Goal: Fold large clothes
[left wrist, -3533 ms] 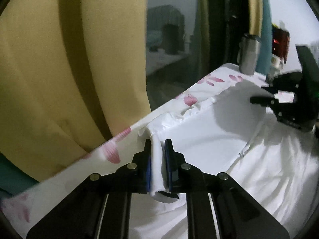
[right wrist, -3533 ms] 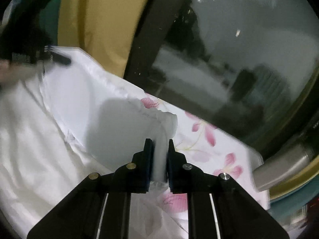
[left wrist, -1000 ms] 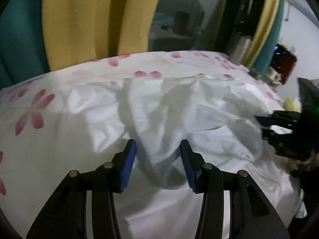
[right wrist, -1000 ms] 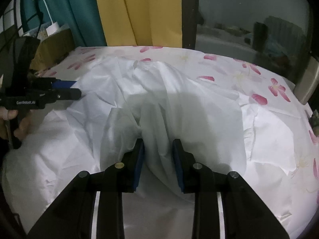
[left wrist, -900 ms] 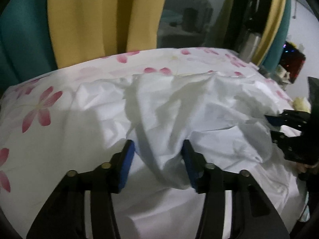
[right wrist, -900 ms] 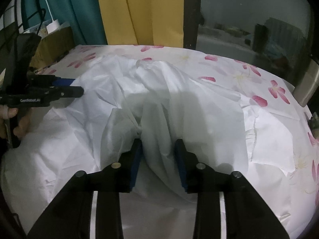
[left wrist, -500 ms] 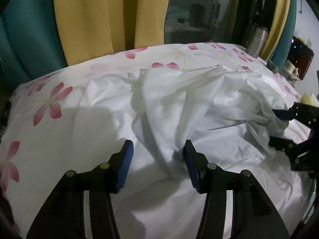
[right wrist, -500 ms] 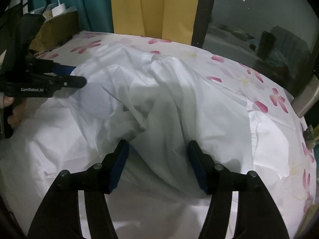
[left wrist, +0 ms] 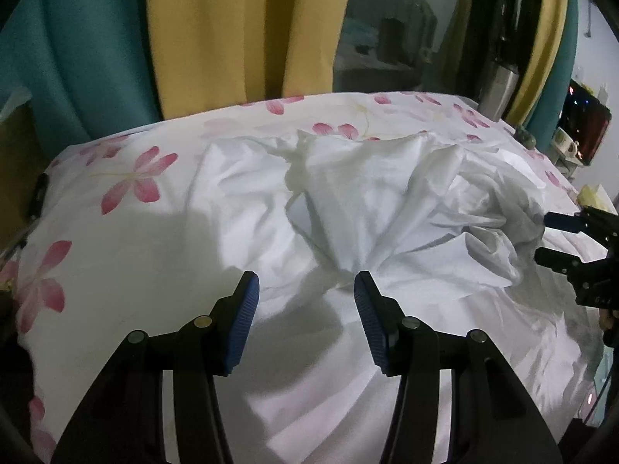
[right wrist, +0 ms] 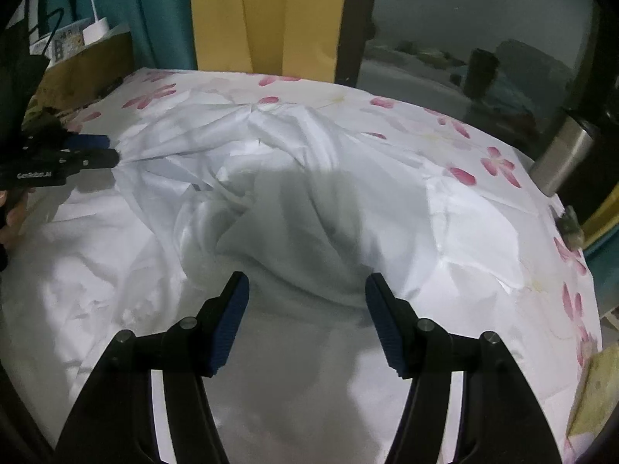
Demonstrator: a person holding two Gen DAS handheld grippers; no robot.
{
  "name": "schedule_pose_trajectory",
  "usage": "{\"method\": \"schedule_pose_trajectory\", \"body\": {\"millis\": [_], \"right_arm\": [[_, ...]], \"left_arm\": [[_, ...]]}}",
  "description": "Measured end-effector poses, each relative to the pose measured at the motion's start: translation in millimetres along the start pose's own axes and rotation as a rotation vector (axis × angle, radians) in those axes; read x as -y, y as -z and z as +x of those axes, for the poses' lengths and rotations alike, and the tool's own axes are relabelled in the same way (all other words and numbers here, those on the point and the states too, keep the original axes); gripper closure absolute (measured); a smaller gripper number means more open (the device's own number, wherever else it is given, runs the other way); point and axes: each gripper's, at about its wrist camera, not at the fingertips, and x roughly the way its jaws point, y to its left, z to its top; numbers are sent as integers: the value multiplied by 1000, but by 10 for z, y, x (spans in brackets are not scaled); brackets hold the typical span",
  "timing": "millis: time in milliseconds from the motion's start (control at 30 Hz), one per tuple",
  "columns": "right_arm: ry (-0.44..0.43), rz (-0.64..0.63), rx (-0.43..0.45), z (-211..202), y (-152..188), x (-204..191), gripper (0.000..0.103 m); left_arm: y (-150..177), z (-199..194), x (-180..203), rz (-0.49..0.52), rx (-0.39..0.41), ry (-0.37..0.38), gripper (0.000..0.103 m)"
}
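Note:
A large white garment [left wrist: 359,208] [right wrist: 294,208] lies rumpled on a bed with a pink-flowered sheet [left wrist: 131,181] [right wrist: 499,162]. My left gripper [left wrist: 305,297] is open just above the cloth, blue pads apart, nothing between them; a bunched fold rises just beyond its tips. My right gripper [right wrist: 307,295] is open too, over a shadowed hump of the garment, holding nothing. Each gripper shows in the other's view: the right gripper [left wrist: 553,239] at the right edge, the left gripper [right wrist: 96,150] at the left edge.
Yellow and teal curtains [left wrist: 232,31] [right wrist: 267,15] hang behind the bed beside a dark window [right wrist: 464,27]. A steel tumbler [left wrist: 499,92] [right wrist: 561,158] stands at the far right corner. A cardboard box [right wrist: 81,65] sits at the bed's left, small items [left wrist: 584,135] on the right.
Both grippers let go of the white garment, which dropped in a crumpled heap on the bed. The right jaws widened, and both grippers pulled back and up from the cloth.

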Motion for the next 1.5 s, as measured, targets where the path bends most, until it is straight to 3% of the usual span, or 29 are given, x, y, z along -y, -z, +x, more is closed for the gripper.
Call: {"method": "schedule_pose_trajectory", "body": {"millis": [267, 900, 1000, 1167, 1333, 1500], "right_arm": [[33, 37, 31, -270, 156, 40, 41], [131, 162, 27, -680, 747, 329, 41], [159, 188, 16, -734, 868, 396, 41], [210, 222, 2, -827, 1043, 511, 41], [271, 270, -21, -940, 1269, 700, 41], [345, 300, -44, -1059, 1471, 910, 41]], "left_arm": [[140, -345, -167, -61, 53, -10, 49], [1048, -1026, -691, -165, 64, -125, 49], [1165, -1066, -767, -185, 62, -132, 44], [1310, -1084, -769, -177, 43, -137, 44], [1406, -1036, -732, -142, -4, -207, 44], [1489, -1056, -645, -94, 3, -245, 44]]}}
